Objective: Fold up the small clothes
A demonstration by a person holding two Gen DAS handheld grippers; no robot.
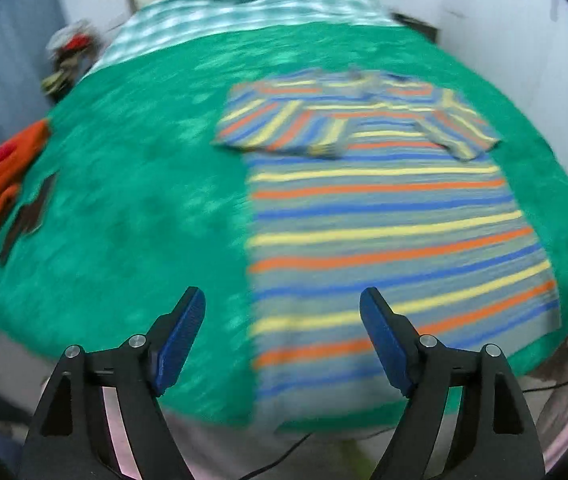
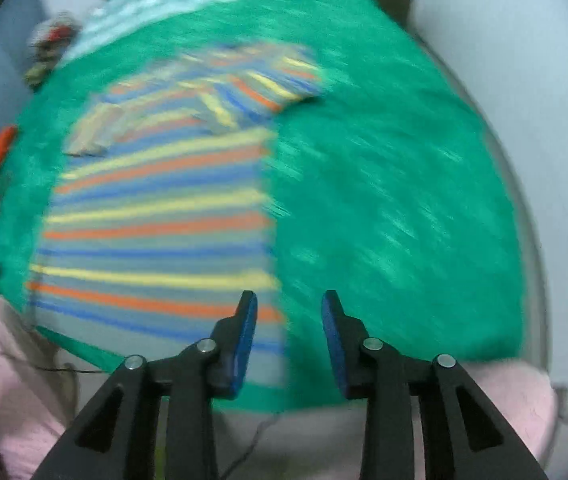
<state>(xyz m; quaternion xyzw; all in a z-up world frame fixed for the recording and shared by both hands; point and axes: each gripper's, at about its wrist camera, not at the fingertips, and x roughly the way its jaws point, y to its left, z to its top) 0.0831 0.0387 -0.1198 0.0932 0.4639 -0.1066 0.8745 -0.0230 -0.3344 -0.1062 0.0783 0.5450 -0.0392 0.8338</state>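
Observation:
A small striped shirt (image 1: pixel 384 216), grey with yellow, orange and blue bands, lies flat on a green bedspread (image 1: pixel 144 208), both sleeves folded in over the chest. My left gripper (image 1: pixel 284 300) is open and empty, above the shirt's lower left edge. In the right wrist view the shirt (image 2: pixel 156 220) lies to the left on the bedspread (image 2: pixel 384 200). My right gripper (image 2: pixel 289 304) is open and empty, above the shirt's lower right corner. Both views are motion-blurred.
Orange and red clothes (image 1: pixel 0 184) and a dark flat object (image 1: pixel 30 216) lie at the bedspread's left edge. A checked blanket (image 1: pixel 244 12) covers the far end of the bed. A pile of clothes (image 1: pixel 70 56) sits at the far left. White walls (image 2: pixel 524 120) stand on the right.

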